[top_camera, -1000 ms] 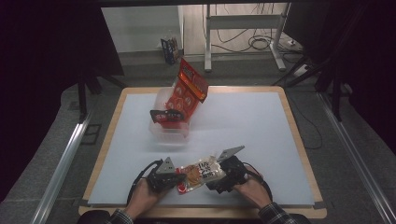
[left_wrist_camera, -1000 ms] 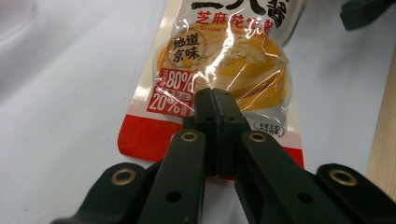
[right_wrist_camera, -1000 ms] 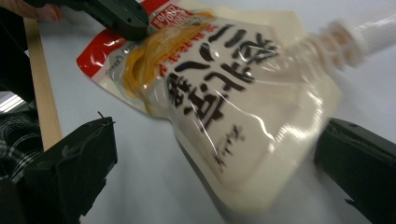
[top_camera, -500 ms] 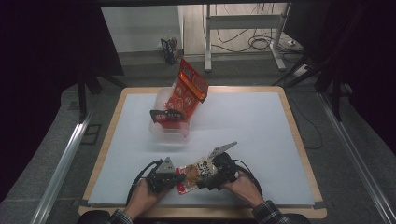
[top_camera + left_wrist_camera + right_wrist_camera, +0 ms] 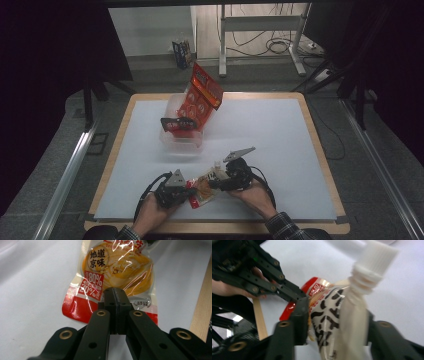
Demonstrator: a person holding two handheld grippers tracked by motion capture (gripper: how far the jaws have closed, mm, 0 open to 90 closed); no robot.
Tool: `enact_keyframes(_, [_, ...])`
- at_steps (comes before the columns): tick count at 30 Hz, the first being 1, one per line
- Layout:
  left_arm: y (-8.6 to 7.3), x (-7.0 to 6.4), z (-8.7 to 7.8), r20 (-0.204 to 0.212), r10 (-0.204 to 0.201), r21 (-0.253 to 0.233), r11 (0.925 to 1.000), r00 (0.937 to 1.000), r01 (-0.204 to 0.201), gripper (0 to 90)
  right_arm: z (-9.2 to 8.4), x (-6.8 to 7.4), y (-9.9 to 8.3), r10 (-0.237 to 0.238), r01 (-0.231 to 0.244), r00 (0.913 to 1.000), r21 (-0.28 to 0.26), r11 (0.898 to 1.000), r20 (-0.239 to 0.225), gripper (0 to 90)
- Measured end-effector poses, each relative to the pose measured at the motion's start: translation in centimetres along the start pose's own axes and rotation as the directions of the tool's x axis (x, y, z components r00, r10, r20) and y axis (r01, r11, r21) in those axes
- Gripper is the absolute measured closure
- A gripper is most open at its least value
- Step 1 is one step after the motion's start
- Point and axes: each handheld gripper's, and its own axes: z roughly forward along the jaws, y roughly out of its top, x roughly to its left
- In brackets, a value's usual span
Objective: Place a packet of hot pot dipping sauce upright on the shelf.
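Note:
A sauce pouch [image 5: 202, 186] with a red bottom edge and a white screw cap [image 5: 217, 164] sits between both hands near the table's front edge. My left gripper [image 5: 187, 189] is shut on the pouch's red bottom edge; in the left gripper view its jaws [image 5: 115, 293] meet on the pouch [image 5: 117, 267]. My right gripper [image 5: 216, 181] has just been closing, with the pouch's upper body [image 5: 329, 312] between its jaws [image 5: 335, 315], below the cap [image 5: 374, 262]. Its pads press the pouch sides. The left gripper [image 5: 297, 296] holds the far end.
A clear plastic bin [image 5: 181, 137] stands at the back left of the white mat, with a red-orange snack bag [image 5: 202, 95] leaning out of it. The table's wooden rim [image 5: 320, 150] borders the mat. The right half of the mat is open room.
The right gripper has moved left and slightly up onto the pouch, and its jaws have narrowed around it. The left gripper has stayed put.

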Motion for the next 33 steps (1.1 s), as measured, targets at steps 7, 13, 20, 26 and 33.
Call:
enact_keyframes(7, [0.0,-0.4,-0.3,0.0,0.007,0.001,1.0,1.0,-0.007,81.9,-0.3,-0.2,0.5,0.036,-0.036,0.999,-0.013,0.999,-0.027,73.2])
enact_keyframes(13, [-0.2,-0.8,-1.2,-0.011,0.025,-0.017,0.9995,0.9996,-0.025,64.4,-0.8,0.1,1.1,0.004,-0.004,0.9988,0.0,1.0,-0.048,80.1])
enact_keyframes(20, [-0.3,-1.2,-2.0,-0.059,0.065,-0.073,0.9949,0.9961,-0.069,42.5,-2.4,0.4,2.2,-0.046,0.045,0.9985,-0.023,0.999,-0.029,84.3])
enact_keyframes(26, [-0.2,-1.3,-2.1,-0.086,0.065,-0.073,0.9948,0.9942,-0.071,27.9,-3.6,0.4,2.9,-0.072,0.072,0.9974,-0.048,0.996,0.004,84.9])
enact_keyframes(33, [-0.4,-1.0,-2.7,-0.058,0.015,-0.118,0.9928,0.9982,-0.022,13.5,-4.7,0.5,3.8,-0.098,0.1,0.9947,-0.064,0.993,0.03,85.4])
